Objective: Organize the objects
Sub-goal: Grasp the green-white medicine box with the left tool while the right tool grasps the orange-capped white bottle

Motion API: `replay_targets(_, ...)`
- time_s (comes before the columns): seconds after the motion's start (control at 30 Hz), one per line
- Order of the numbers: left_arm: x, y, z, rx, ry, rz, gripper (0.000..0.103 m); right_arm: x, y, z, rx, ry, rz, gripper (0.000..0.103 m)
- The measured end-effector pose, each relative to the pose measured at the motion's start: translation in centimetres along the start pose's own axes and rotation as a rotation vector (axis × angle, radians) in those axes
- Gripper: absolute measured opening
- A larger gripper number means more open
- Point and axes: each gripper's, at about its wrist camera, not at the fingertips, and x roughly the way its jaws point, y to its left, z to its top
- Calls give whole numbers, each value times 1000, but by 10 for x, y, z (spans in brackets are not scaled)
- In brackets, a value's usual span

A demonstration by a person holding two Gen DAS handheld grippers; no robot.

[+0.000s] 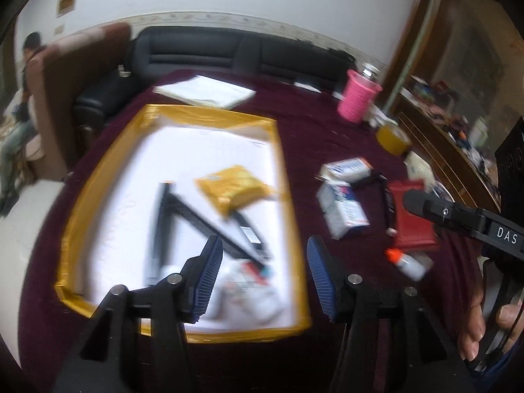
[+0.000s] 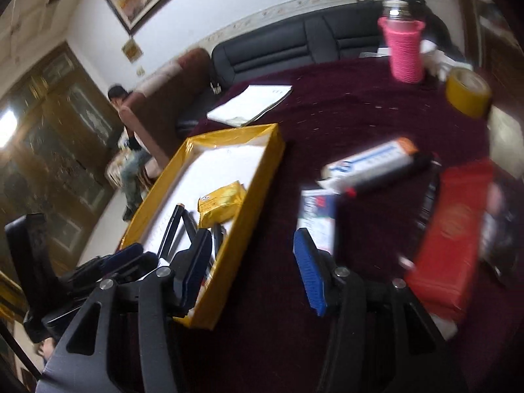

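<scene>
Both grippers stand apart and empty: the left gripper [image 1: 262,278] hangs over the near right corner of the yellow-rimmed tray [image 1: 98,177], the right gripper [image 2: 252,268] just beside its right wall. The loose things, white boxes [image 1: 344,209] and red packet [image 1: 412,216], lie on the surface right of the tray, nearer the right gripper; the packet's long axis runs away from it.

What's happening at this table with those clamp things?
A person is tidying loose items into a yellow-edged tray, using hand-held tongs. Both the left tongs and the right tongs are open and empty. A yellow packet and some dark pens lie in the tray; the small boxes and a red packet wait on the maroon cloth.
</scene>
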Motion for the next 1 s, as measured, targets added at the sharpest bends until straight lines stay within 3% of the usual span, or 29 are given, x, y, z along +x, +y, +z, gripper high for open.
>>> replay_targets(0.23,22,-62,12,78,49,-13,48,-27,-49,-10,70,-47,-5,54)
replay_targets(0.37,42,-78,21,73,82,11,48,-32,-79,-19,115,-64,11,54)
replay_targets(0.6,104,-99,35,67,169,117,48,-35,-126,-28,203,-81,52,54)
replay_targets(0.67,118,-104,35,66,190,137,48,-37,-132,-28,226,-80,90,54)
replay_targets(0.77,132,-113,37,64,187,145,59,-41,-134,-28,239,-89,102,54)
replay_targets(1.0,162,-114,28,66,231,176,59,-39,-132,-30,238,-64,138,54)
